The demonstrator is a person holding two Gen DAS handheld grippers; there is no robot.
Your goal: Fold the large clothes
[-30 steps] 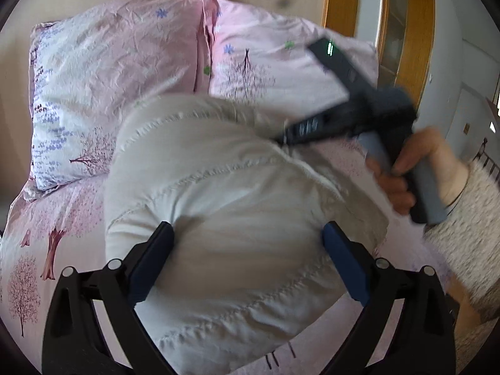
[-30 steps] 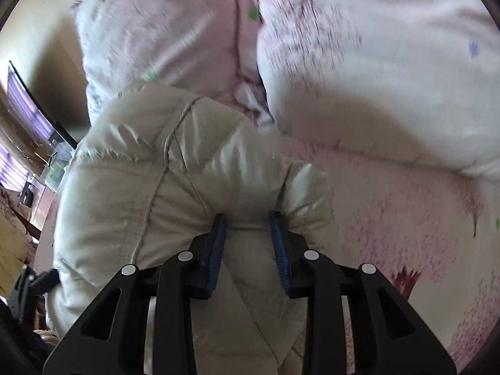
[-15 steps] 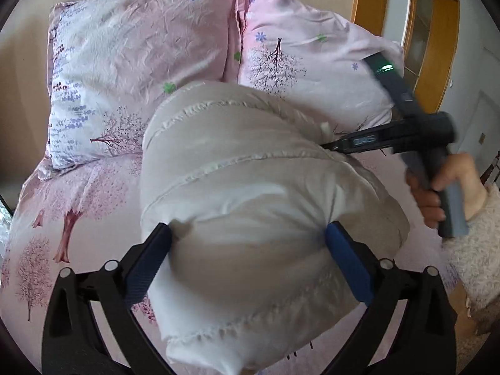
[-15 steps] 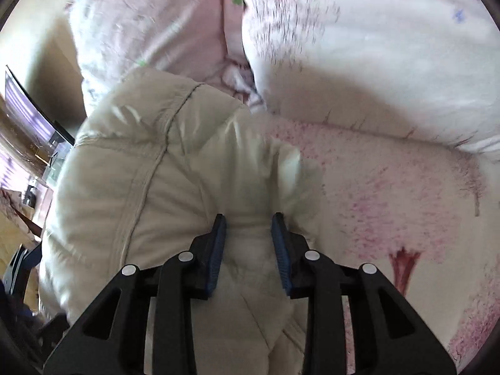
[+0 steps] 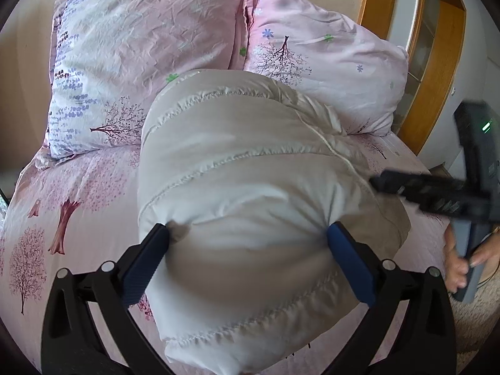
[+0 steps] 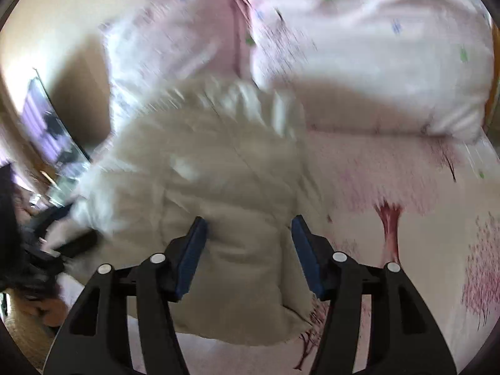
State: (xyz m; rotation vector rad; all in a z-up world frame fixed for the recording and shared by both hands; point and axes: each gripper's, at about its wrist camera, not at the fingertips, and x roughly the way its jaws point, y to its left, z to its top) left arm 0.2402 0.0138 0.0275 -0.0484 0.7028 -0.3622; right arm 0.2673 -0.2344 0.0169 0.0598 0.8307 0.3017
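A puffy cream quilted jacket [image 5: 250, 162] lies folded into a thick bundle on the pink bed. My left gripper [image 5: 248, 231] straddles the bundle's near end with its jaws very wide, and both blue pads dent the padding. In the left wrist view the right gripper [image 5: 437, 193] shows blurred at the right, just off the jacket's edge, held by a hand [image 5: 462, 265]. In the right wrist view my right gripper [image 6: 248, 228] is opening; a fold of the jacket [image 6: 218, 162] lies between its jaws, and the pads stand clear of it.
Two pink tree-print pillows [image 5: 140, 47] [image 5: 328, 62] lean against the wall behind the jacket. The pink sheet [image 5: 78, 193] spreads to the left. A wooden door frame [image 5: 437, 47] stands at the right. A dark screen [image 6: 53, 134] sits left of the bed.
The right gripper's jaws have let go of the jacket fold and widened, and it has pulled back to the right of the bundle. The left gripper stays around the bundle.
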